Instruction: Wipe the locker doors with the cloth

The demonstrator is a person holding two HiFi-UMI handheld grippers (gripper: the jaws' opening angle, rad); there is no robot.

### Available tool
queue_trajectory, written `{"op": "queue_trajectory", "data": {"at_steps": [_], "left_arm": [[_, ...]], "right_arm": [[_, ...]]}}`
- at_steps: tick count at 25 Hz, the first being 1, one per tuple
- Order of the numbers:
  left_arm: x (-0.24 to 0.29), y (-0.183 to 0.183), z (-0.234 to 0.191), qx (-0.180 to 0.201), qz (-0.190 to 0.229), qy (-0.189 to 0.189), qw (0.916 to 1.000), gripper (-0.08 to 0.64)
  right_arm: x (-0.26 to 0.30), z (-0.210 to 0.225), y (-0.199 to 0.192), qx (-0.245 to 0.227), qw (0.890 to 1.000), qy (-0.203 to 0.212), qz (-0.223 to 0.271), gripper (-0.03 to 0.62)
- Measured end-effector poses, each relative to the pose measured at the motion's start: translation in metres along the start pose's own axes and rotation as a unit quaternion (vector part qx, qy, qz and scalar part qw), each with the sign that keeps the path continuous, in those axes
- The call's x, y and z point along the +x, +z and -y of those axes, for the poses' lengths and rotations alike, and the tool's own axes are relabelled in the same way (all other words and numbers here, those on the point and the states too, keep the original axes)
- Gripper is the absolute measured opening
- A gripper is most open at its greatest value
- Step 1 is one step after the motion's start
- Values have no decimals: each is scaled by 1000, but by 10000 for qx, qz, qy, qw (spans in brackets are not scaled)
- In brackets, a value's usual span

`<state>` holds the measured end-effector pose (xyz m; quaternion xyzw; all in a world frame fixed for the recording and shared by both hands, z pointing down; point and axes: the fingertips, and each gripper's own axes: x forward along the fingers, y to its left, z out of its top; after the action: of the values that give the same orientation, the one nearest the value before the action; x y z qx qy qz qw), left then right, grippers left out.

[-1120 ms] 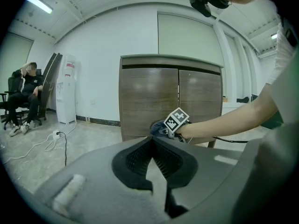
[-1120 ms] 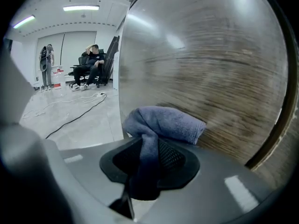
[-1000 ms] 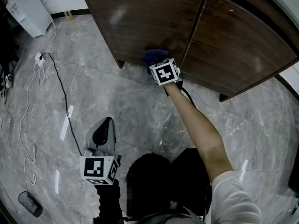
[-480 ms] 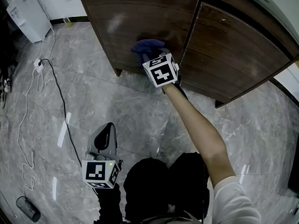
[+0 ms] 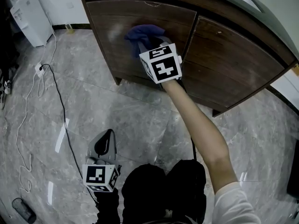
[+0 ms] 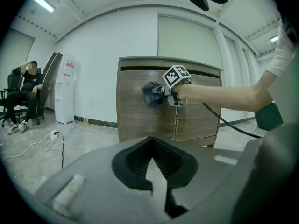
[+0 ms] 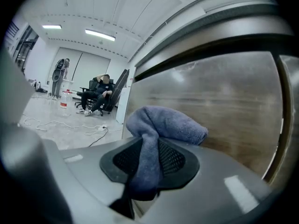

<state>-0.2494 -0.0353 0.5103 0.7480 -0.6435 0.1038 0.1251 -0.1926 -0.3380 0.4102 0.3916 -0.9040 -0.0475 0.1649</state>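
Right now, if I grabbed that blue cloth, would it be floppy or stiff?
Probably floppy: the cloth folds and droops over the right gripper pinching it. Likely light too, since one pinched strip holds the whole bunch up. It looks fuzzy, so it may drag on the door rather than slip.

- Cloth [image 7: 163, 122]: tail end hidden between the right gripper [image 7: 142, 171]'s jaws
- Locker [image 5: 224, 55]: top cut off by head view's edge
- Right door [image 7: 287, 120]: mostly cut off in right gripper view

Right tool [image 5: 152, 48] clamped, left tool [image 6: 150, 147] closed
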Motion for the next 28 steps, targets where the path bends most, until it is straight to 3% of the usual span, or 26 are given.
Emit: {"op": "queue_trajectory", "data": {"at_steps": [7, 17, 23, 28], "left_arm": [[-4, 0, 0, -40, -12, 5, 10000, 0], [-6, 1, 0, -66, 53, -17, 10000, 0], [-9, -2, -7, -100, 43, 28, 9999, 0], [-9, -7, -10, -131, 4, 38, 9999, 0]], "right_arm": [[-8, 5, 62, -93, 9993, -25, 365, 104], [-13, 12, 103, -137, 9976, -100, 671, 104], [-7, 7, 97, -505, 9961, -283, 661, 106], [8, -9, 59, -353, 9983, -146, 430, 106]]}}
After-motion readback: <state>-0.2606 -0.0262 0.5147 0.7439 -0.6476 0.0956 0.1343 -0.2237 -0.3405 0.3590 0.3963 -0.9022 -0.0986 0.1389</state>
